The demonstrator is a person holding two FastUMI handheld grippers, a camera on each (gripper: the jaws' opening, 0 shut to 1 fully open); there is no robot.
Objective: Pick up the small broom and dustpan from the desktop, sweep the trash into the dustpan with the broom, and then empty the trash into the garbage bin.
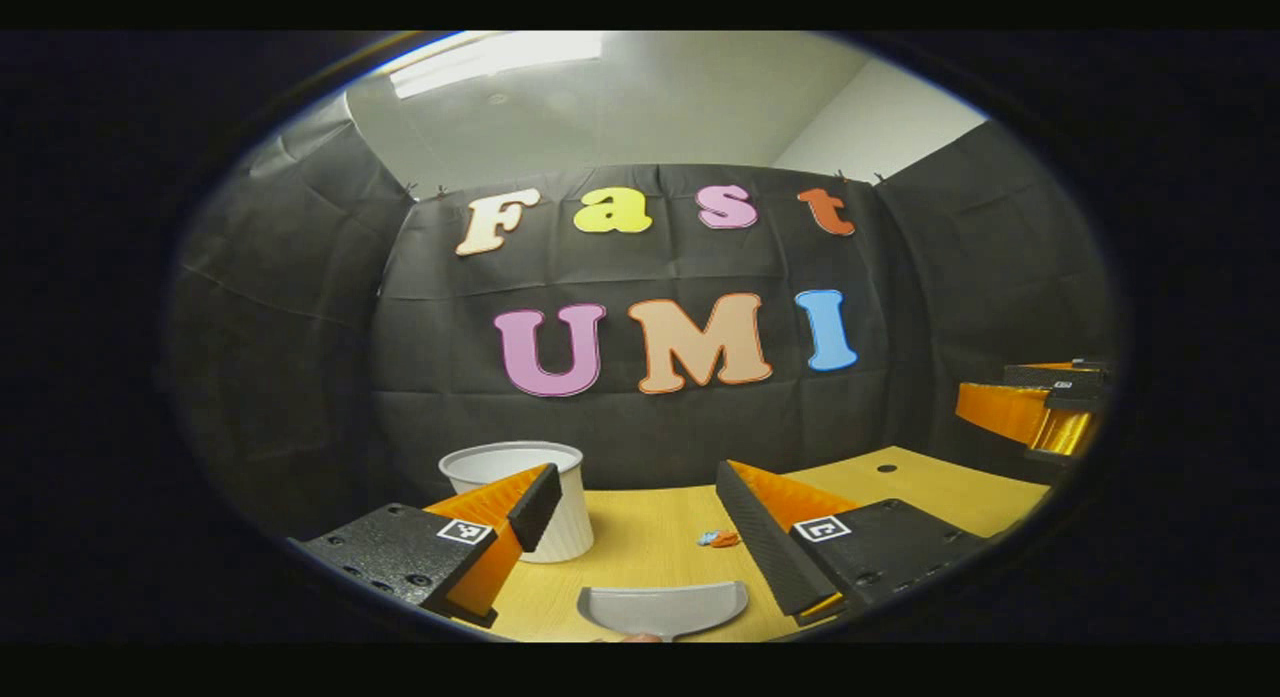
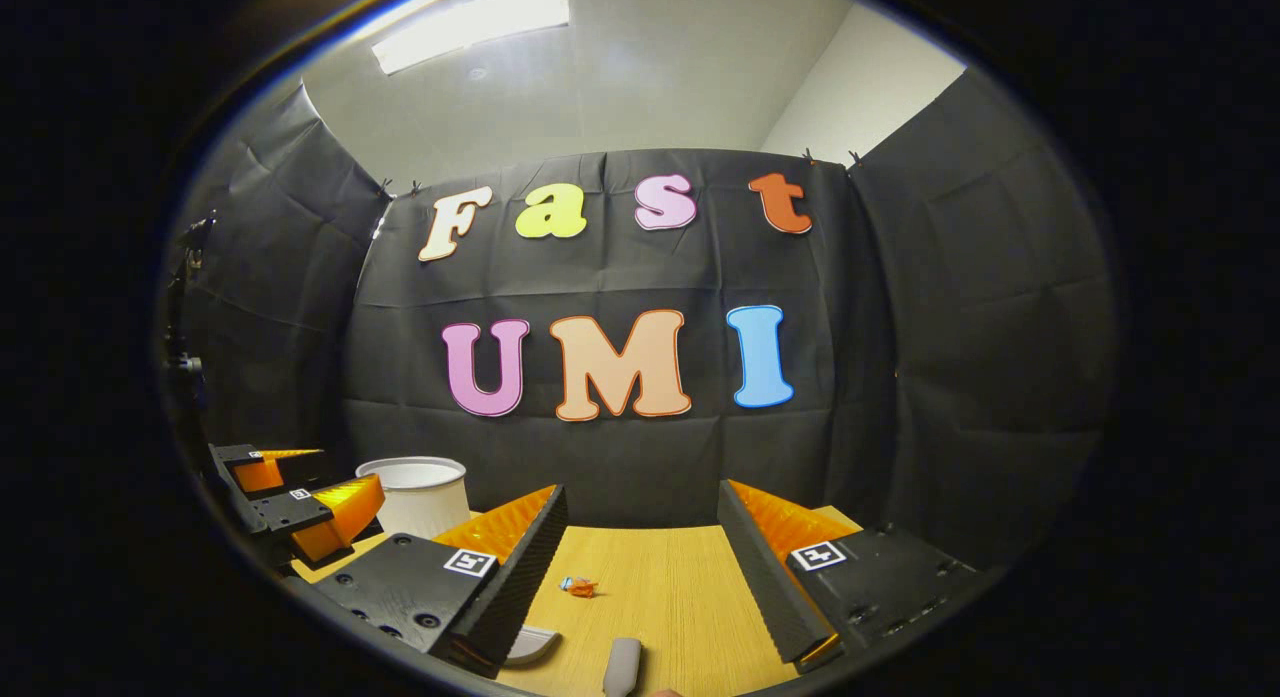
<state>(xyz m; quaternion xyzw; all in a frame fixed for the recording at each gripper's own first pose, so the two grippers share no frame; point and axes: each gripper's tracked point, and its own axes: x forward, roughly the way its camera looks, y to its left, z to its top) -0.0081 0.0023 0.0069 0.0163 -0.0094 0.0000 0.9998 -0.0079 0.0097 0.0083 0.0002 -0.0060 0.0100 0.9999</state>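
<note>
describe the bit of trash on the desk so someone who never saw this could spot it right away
Start at the light wooden desktop in front of the black cloth wall. Between the white ribbed plastic garbage bin at its left and the flat grey plastic dustpan at the near edge lies a small crumpled orange and blue wrapper. It is the only brightly coloured, scrunched thing lying on the wood.

Dustpan (image 1: 662, 609) handle cut off below.

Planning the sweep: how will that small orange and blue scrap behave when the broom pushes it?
The scrap looks like a crumpled wrapper, so probably very light and likely to skitter ahead. The wooden desktop looks smooth, so it should slide easily, perhaps past the dustpan.
</note>
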